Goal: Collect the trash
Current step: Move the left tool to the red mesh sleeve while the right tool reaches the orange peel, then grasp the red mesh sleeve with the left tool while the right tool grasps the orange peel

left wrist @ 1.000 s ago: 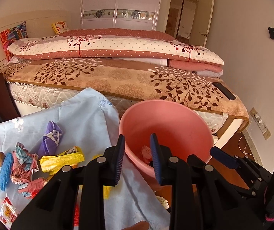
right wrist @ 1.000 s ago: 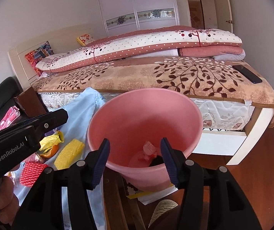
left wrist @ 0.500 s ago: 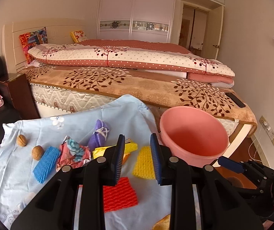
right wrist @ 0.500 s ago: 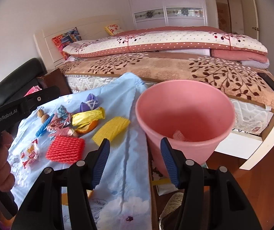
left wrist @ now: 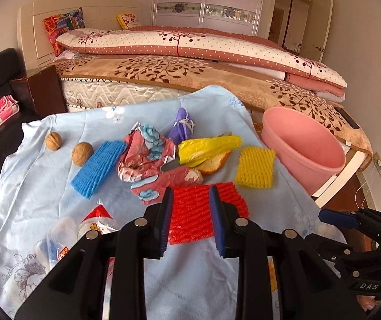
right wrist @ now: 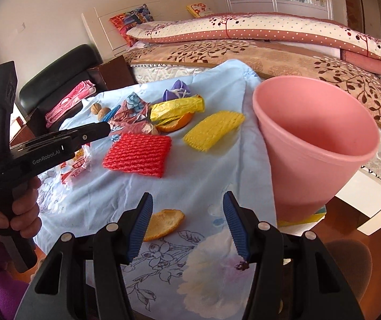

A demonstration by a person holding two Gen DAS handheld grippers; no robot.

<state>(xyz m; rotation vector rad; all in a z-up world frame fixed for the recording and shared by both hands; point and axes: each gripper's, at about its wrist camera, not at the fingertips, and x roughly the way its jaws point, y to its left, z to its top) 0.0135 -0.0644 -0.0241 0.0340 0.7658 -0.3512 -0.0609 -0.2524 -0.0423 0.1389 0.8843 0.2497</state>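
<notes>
left wrist view: the left gripper (left wrist: 191, 220) hangs parted and empty over a red foam net sleeve (left wrist: 203, 214) mid-cloth. the right gripper (right wrist: 187, 226) gapes wide, empty, above an orange peel scrap (right wrist: 163, 224) near the light blue floral tablecloth's (right wrist: 211, 165) front edge. a pink plastic bucket (right wrist: 315, 146) stands beside its right edge.
</notes>
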